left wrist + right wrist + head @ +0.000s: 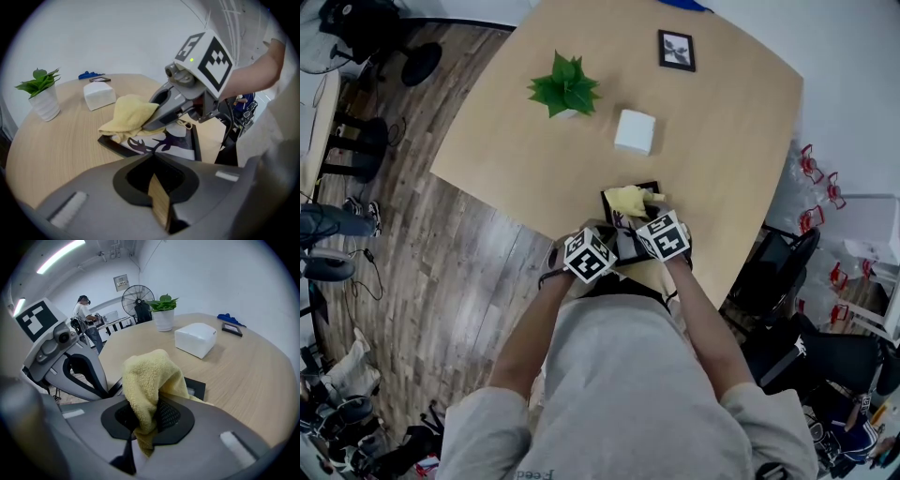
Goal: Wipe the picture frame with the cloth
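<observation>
right gripper (pixel 146 420) clamped on the cloth (pixel 150 376), draped over the picture frame (pixel 176 140) at centre-low of the head view | left gripper (pixel 157 194) pinched on a thin tan strip (pixel 159 206) (the frame's stand, perhaps) | frame likely light, stiff, breakable; steady it by the rim | table (pixel 722 141) edge just below; open tabletop above

Little legible writing. Printed on the grey shirt (pixel 619 394), at the bottom edge of the head view: letters reading roughly "Feed", cropped by the picture edge. On the right marker cube (pixel 206 51) of the right gripper (pixel 147 408) and the left marker cube (pixel 40 319) of the left gripper (pixel 152 157): black-and-white square code patterns, blocks rather than letters or digits. High on the far wall, a small framed notice (pixel 121 282), print too small to read. At the desk's far edge, a small framed print (pixel 676 50), dark motif, too small to make out.
</observation>
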Demonstrator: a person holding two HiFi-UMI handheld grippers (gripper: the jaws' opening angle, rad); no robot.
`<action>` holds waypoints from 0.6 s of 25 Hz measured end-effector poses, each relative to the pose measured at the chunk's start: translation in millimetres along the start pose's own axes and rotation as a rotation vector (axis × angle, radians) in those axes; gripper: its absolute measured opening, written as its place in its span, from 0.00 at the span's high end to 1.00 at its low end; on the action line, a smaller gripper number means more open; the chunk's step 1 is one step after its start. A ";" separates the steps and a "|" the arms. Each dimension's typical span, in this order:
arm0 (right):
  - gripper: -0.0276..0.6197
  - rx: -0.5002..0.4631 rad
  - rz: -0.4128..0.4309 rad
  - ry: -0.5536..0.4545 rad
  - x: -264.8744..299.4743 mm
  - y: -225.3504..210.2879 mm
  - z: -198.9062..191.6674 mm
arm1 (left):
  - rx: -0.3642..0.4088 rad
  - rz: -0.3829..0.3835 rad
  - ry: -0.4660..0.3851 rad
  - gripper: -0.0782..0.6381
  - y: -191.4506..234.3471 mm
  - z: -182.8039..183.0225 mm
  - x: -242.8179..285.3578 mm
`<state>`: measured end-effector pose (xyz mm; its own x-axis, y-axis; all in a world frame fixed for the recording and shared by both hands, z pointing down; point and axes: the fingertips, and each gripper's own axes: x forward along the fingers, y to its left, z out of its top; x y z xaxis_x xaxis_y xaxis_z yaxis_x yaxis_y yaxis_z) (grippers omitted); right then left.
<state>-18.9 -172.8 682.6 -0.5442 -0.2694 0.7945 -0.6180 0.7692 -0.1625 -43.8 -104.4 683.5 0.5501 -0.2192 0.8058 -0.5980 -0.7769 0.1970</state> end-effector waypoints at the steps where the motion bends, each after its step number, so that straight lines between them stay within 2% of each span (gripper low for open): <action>1: 0.88 0.000 -0.003 -0.001 1.1 -1.4 2.1 | 0.006 0.001 -0.001 0.82 -0.2 -0.1 0.3; 11: 0.88 -0.063 -0.047 -0.001 8.8 -9.8 31.0 | 0.004 -0.006 -0.014 0.82 -0.2 2.5 1.3; 15: 0.88 -0.051 -0.083 -0.065 7.8 -15.9 48.0 | -0.003 -0.010 -0.014 0.82 1.1 1.9 -0.1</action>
<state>-40.6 -215.0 663.3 -0.5294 -0.3692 0.7638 -0.6339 0.7705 -0.0669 -43.4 -106.4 682.7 0.5638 -0.2195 0.7962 -0.5943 -0.7773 0.2065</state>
